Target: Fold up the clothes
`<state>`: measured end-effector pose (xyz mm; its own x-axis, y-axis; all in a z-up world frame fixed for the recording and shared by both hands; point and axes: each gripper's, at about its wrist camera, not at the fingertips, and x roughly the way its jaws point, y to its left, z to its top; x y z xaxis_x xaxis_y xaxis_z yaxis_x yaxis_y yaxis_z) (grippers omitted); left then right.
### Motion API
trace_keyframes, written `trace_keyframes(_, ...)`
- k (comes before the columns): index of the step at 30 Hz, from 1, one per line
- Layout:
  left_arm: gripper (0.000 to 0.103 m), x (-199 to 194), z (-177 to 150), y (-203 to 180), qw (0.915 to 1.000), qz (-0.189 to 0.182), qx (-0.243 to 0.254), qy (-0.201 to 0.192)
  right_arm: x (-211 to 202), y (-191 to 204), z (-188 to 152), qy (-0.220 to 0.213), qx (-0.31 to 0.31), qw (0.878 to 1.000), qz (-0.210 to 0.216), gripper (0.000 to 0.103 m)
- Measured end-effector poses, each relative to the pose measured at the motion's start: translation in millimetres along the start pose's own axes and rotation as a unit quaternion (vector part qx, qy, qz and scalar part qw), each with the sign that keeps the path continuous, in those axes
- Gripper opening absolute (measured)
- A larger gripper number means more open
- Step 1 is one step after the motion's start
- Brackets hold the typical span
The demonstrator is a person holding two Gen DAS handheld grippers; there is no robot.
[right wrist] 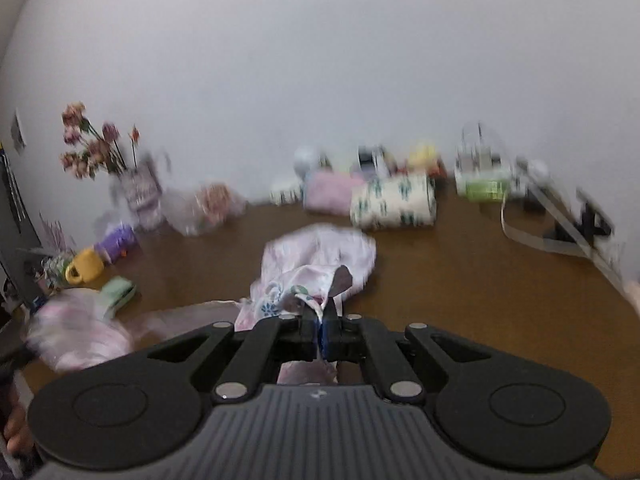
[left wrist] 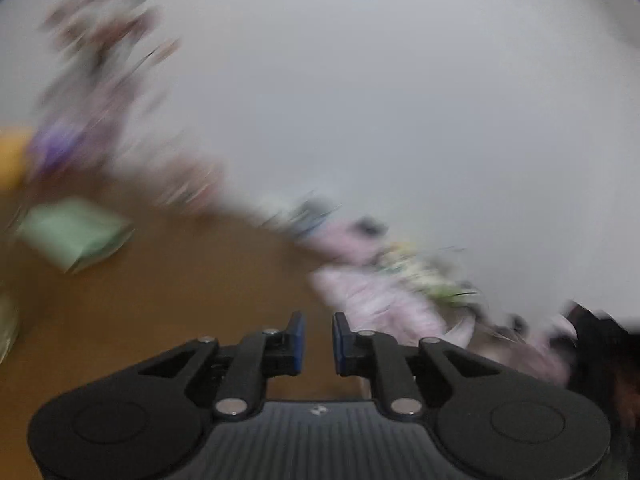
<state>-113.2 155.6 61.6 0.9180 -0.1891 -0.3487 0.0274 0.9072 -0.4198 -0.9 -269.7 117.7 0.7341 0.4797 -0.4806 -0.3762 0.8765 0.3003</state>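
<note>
here the right gripper (right wrist: 321,320) is clenched on a fold of the pink flowered garment (right wrist: 316,264), a sliver of cloth pinched between its blue pads. the garment bunches up just beyond the fingertips and spreads forward over the brown table (right wrist: 460,280), with another pale pink stretch of cloth trailing off to the gripper's left, where it blurs. whether that stretch belongs to the same garment i cannot tell. further left of the gripper sit a green folded cloth (right wrist: 118,296), a yellow toy watering can (right wrist: 85,266) and a purple toy (right wrist: 116,240). straight ahead, along the white wall (right wrist: 320,60), lie a pink rolled towel (right wrist: 332,194) and a white roll with green print (right wrist: 394,202), touching each other. a bunch of dried flowers (right wrist: 90,148) stands ahead and to the left, and a grey strap (right wrist: 560,236) lies ahead and to the right.

the left gripper (left wrist: 319,334) has its jaws nearly together with a narrow gap between the blue pads and nothing in that gap, only bare table (left wrist: 180,300) below. its view is heavily blurred. just ahead and to its right lies pink cloth (left wrist: 384,304), not touching the fingers. ahead and far to its left is the green folded cloth (left wrist: 74,232).
</note>
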Motion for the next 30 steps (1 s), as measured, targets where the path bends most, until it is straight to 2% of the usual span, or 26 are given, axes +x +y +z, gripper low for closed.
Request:
trace_keyframes(1, 0.024, 0, -2, -1, 0.9998, -0.017, -0.007, 0.008, 2, 2, -5, 0.01, -0.003, 1.0, 0.005, 0.002)
trace_keyframes(2, 0.048, -2, -6, -12, 0.9994, -0.033, 0.012, 0.005, 4, 4, -10, 0.018, -0.008, 1.0, 0.01, 0.002)
trace_keyframes(3, 0.061, -4, -11, -23, 0.9983, -0.049, 0.03, 0.003, 5, 7, -15, 0.026, -0.012, 0.999, 0.014, 0.002)
trace_keyframes(4, 0.081, -5, -15, -35, 0.9965, -0.065, 0.052, -0.001, 7, 9, -19, 0.034, -0.016, 0.999, 0.019, 0.002)
trace_keyframes(5, 0.09, -2, -20, -52, 0.9926, -0.074, 0.096, -0.009, 7, 12, -22, 0.039, -0.02, 0.999, 0.024, 0.002)
trace_keyframes(6, 0.091, -1, -24, -63, 0.9865, -0.073, 0.146, -0.01, 7, 16, -25, 0.042, -0.023, 0.998, 0.029, 0.002)
trace_keyframes(8, 0.09, 19, -34, -89, 0.9724, -0.049, 0.227, 0.02, 5, 21, -28, 0.048, -0.031, 0.998, 0.039, 0.002)
trace_keyframes(12, 0.086, 50, -40, -105, 0.9647, -0.032, 0.248, 0.083, -2, 20, -32, 0.048, -0.031, 0.997, 0.044, 0.002)
trace_keyframes(13, 0.086, 43, -45, -103, 0.9608, -0.047, 0.263, 0.073, -5, 19, -32, 0.047, -0.03, 0.997, 0.044, 0.003)
trace_keyframes(15, 0.087, 47, -60, -114, 0.9398, -0.061, 0.33, 0.067, -6, 15, -33, 0.049, -0.022, 0.998, 0.044, 0.003)
trace_keyframes(17, 0.087, 52, -75, -126, 0.9145, -0.072, 0.393, 0.063, -3, 11, -35, 0.053, -0.015, 0.998, 0.043, 0.003)
trace_keyframes(18, 0.087, 60, -81, -131, 0.9049, -0.061, 0.415, 0.074, -2, 11, -36, 0.056, -0.014, 0.997, 0.043, 0.003)
trace_keyframes(19, 0.085, 68, -82, -130, 0.9033, -0.058, 0.416, 0.086, -1, 11, -36, 0.057, -0.014, 0.997, 0.044, 0.003)
trace_keyframes(21, 0.062, 84, -84, -130, 0.9006, -0.054, 0.417, 0.108, 1, 12, -37, 0.061, -0.021, 0.997, 0.043, 0.003)
trace_keyframes(22, 0.04, 88, -81, -126, 0.9052, -0.056, 0.403, 0.122, 2, 12, -38, 0.063, -0.027, 0.997, 0.038, 0.005)
trace_keyframes(23, 0.034, 89, -76, -120, 0.9129, -0.055, 0.383, 0.131, 3, 11, -38, 0.068, -0.032, 0.997, 0.022, 0.006)
trace_keyframes(24, 0.035, 89, -70, -115, 0.9201, -0.053, 0.362, 0.139, 4, 9, -39, 0.071, -0.04, 0.997, -0.01, 0.008)
trace_keyframes(25, 0.034, 88, -64, -111, 0.9272, -0.044, 0.347, 0.134, 5, 9, -39, 0.069, -0.055, 0.995, -0.052, 0.018)
trace_keyframes(26, 0.034, 90, -60, -109, 0.9314, -0.029, 0.339, 0.128, 2, 12, -40, 0.058, -0.08, 0.992, -0.084, 0.03)
trace_keyframes(27, 0.034, 89, -58, -109, 0.9325, -0.017, 0.339, 0.122, -2, 16, -41, 0.044, -0.107, 0.987, -0.109, 0.033)
trace_keyframes(28, 0.034, 88, -57, -110, 0.9311, -0.011, 0.345, 0.119, -7, 23, -42, 0.031, -0.131, 0.985, -0.111, 0.037)
trace_keyframes(30, 0.034, 88, -58, -114, 0.9274, -0.012, 0.355, 0.119, -15, 40, -43, 0.008, -0.177, 0.98, -0.088, 0.041)
